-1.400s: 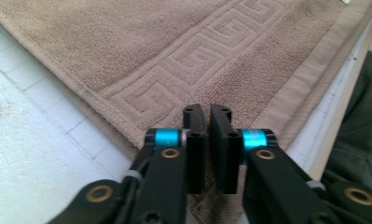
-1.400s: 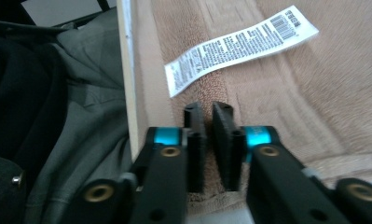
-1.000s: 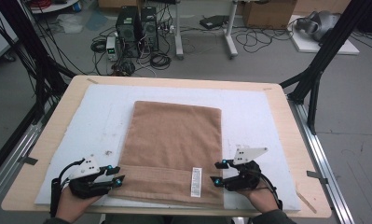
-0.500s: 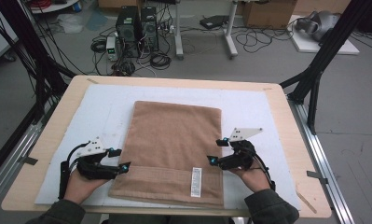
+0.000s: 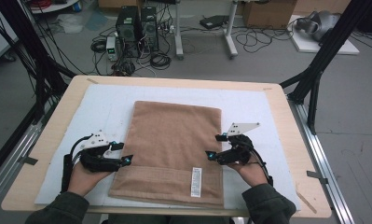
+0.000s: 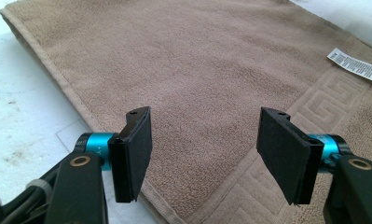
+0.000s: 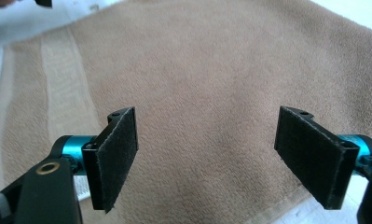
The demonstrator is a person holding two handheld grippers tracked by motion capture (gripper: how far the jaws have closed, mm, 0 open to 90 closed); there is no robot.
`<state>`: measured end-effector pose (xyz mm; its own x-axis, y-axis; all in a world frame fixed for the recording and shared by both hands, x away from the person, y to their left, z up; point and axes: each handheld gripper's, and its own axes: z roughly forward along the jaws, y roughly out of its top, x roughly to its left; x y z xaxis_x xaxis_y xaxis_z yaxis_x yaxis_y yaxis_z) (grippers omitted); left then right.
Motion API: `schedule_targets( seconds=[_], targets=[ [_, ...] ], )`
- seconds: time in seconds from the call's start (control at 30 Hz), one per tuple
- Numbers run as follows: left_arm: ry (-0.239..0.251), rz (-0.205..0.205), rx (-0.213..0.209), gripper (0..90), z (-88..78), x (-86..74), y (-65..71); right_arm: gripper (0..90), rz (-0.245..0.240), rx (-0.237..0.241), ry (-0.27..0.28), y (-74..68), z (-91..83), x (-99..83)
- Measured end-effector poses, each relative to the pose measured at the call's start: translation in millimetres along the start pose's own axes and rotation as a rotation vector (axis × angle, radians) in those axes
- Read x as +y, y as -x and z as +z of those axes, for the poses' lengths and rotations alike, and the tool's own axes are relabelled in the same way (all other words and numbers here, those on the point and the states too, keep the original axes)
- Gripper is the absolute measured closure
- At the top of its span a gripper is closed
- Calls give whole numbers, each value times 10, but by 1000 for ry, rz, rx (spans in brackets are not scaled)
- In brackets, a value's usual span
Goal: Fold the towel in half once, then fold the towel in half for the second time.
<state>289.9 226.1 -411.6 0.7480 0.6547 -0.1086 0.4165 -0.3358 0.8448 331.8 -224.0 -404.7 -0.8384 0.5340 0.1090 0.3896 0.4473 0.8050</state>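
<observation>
Both grippers, left gripper [image 5: 122, 154] and right gripper [image 5: 215, 146], have slid up from the near corners to the side edges of the folded brown towel [image 5: 174, 140] flat on the white mat [image 5: 258, 112], jaws just opened and empty, likely readying the next fold.

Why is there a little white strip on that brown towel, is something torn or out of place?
Nothing looks wrong. The strip is the care label sewn near the towel's patterned band, lying flat. The brown towel lies folded, smooth and fairly square on the white mat. The left gripper and right gripper sit at its side edges, open.
</observation>
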Motion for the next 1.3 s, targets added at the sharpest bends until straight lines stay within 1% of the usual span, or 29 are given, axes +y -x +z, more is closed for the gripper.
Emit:
schedule_targets(
  seconds=[0.07, 0.1, 0.13, 0.17, 0.27, 0.3, 0.33, 0.43, 0.47, 0.5, 0.53, 0.57, 0.6, 0.63, 0.67, 0.7, 0.73, 0.8, 0.87, 0.93, 0.97, 1.03, 1.1, 1.13, 1.17, 1.23, 1.27, 1.3],
  targets=[
    [-3, 2, 7, 360, -15, 22, -36, 209, 6, -1, -10, 35, 1, 9],
    [0, -6, 10, 360, -21, 50, -72, 209, 9, -5, -15, 56, -5, 25],
    [-5, 1, 21, 361, -27, 83, -104, 209, 2, -14, -16, 89, -15, 55],
    [0, 0, 29, 361, -29, 122, -141, 209, 5, -18, -15, 120, -25, 87],
    [15, -18, 50, 365, -30, 257, -255, 212, 10, -44, -18, 226, -55, 213],
    [26, -36, 57, 369, -21, 326, -308, 213, 17, -48, -19, 254, -63, 251],
    [25, -46, 59, 371, -14, 384, -353, 212, 15, -56, -21, 312, -71, 320],
    [21, -39, 90, 372, 39, 543, -474, 220, 17, -95, -7, 466, -85, 468],
    [21, -37, 97, 373, 64, 586, -515, 220, 29, -105, -6, 528, -81, 503],
    [28, -49, 102, 375, 92, 618, -562, 221, 46, -116, -3, 596, -69, 533],
    [36, -74, 95, 380, 126, 647, -611, 222, 63, -130, 5, 661, -57, 552],
    [37, -77, 104, 380, 166, 672, -650, 222, 78, -143, 1, 719, -37, 571],
    [36, -65, 124, 382, 206, 688, -683, 223, 82, -159, -1, 767, -7, 584],
    [42, -67, 136, 383, 253, 694, -712, 222, 91, -172, -7, 803, 21, 592],
    [45, -57, 145, 383, 300, 688, -743, 222, 97, -179, -4, 836, 54, 591],
    [35, -48, 159, 382, 353, 673, -773, 222, 97, -186, -7, 865, 88, 579],
    [21, -55, 160, 380, 407, 650, -805, 222, 101, -194, -18, 887, 127, 565],
    [-24, -59, 168, 377, 504, 599, -866, 223, 105, -212, -45, 922, 213, 526],
    [-53, -61, 177, 383, 592, 558, -908, 224, 107, -231, -57, 950, 289, 483],
    [-66, -55, 192, 408, 661, 525, -946, 228, 110, -249, -63, 988, 352, 433],
    [-66, -65, 195, 425, 690, 508, -967, 232, 124, -258, -70, 1008, 383, 405],
    [-67, -102, 194, 442, 748, 475, -1004, 238, 139, -274, -88, 1050, 444, 349],
    [-62, -141, 208, 433, 804, 445, -1033, 250, 146, -282, -105, 1084, 494, 306],
    [-65, -150, 213, 434, 831, 432, -1048, 273, 160, -281, -111, 1090, 516, 286],
    [-65, -162, 216, 439, 855, 419, -1061, 277, 164, -278, -122, 1106, 540, 267],
    [-77, -165, 225, 459, 901, 398, -1069, 289, 175, -290, -136, 1130, 568, 237],
    [-95, -153, 230, 468, 918, 386, -1073, 304, 190, -288, -135, 1148, 573, 223],
    [-107, -150, 226, 479, 932, 377, -1076, 318, 200, -278, -131, 1165, 580, 209]
  ],
)
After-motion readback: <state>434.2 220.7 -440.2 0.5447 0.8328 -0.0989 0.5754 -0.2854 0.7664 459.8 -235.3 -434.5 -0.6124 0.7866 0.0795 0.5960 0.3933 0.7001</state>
